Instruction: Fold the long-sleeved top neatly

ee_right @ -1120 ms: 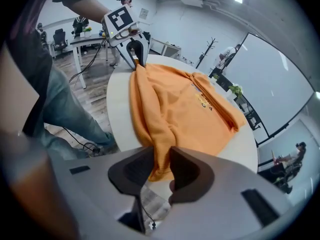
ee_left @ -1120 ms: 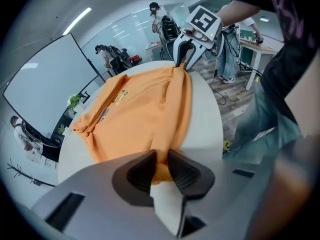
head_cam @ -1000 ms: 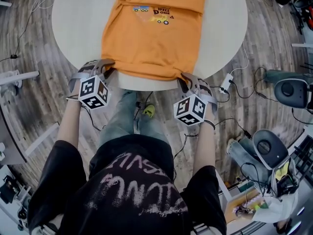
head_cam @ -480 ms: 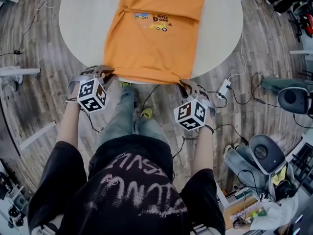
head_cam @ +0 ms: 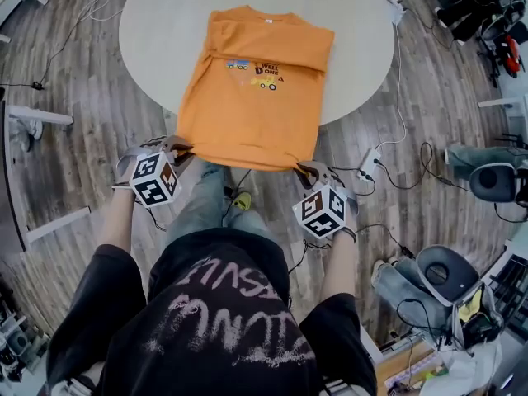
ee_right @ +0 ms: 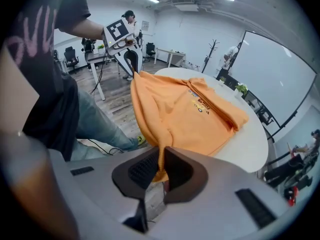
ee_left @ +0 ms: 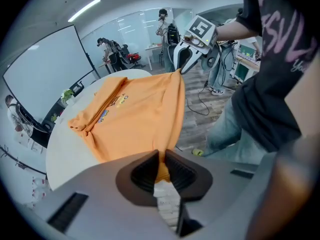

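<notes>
Long-sleeved top [head_cam: 252,89] is clamped by left tool [ee_left: 162,152] and right tool [ee_right: 161,149], plain only in gripper views.

I see the long-sleeved top [head_cam: 252,89] as soft, matt orange cloth with a small flat print, draping in loose folds off the table [head_cam: 165,23], whose pale round top at twelve o'clock in my head view looks smooth and matt. The floor [head_cam: 74,147], from nine round to three o'clock, is grey-brown wood-grain planking with a faint sheen. The left gripper [ee_left: 161,159] and right gripper [ee_right: 161,156] have smooth, matt grey plastic-looking bodies, their pads [ee_left: 146,170] are dark, finely ribbed and rubber-like, and the marker cubes [head_cam: 155,178] at seven and five o'clock carry crisp black-and-white print.
</notes>
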A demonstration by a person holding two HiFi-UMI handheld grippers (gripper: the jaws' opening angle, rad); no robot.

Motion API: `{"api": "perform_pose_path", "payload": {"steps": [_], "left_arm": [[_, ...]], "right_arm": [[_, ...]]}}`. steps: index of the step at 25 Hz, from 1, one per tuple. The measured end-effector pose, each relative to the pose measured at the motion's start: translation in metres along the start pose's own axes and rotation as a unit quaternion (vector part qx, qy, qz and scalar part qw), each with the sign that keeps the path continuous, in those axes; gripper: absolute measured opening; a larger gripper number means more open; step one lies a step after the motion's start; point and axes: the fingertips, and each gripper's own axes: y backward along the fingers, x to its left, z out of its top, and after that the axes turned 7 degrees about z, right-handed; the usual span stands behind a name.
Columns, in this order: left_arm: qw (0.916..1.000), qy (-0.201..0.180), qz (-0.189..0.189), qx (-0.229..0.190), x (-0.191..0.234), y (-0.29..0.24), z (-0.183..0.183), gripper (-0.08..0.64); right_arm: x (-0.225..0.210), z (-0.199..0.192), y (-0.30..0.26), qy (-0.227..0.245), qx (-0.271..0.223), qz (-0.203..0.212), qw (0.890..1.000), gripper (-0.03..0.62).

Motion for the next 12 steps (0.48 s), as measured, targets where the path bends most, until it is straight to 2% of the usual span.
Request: {"api": "perform_pose_path", "payload": {"steps": [3, 6, 12], "left_arm": [[0.9999, -0.003, -0.013, -0.007, 0.0, 0.016, 0.01, 0.049], [0.9997, -0.004, -0.005, -0.023, 0.012, 0.026, 0.025, 0.049], [0.9987, -0.007, 0.003, -0.05, 0.056, 0.04, 0.047, 0.049]], "right_arm": [[0.003, 0.003, 0.017, 0.005, -0.001, 0.017, 1.0, 0.038], [-0.003, 0.005, 0.034, 0.006, -0.006, 0.027, 1.0, 0.037], [-0.035, 0.028, 0.055, 0.012, -0.009, 0.028, 1.0, 0.037]]}}
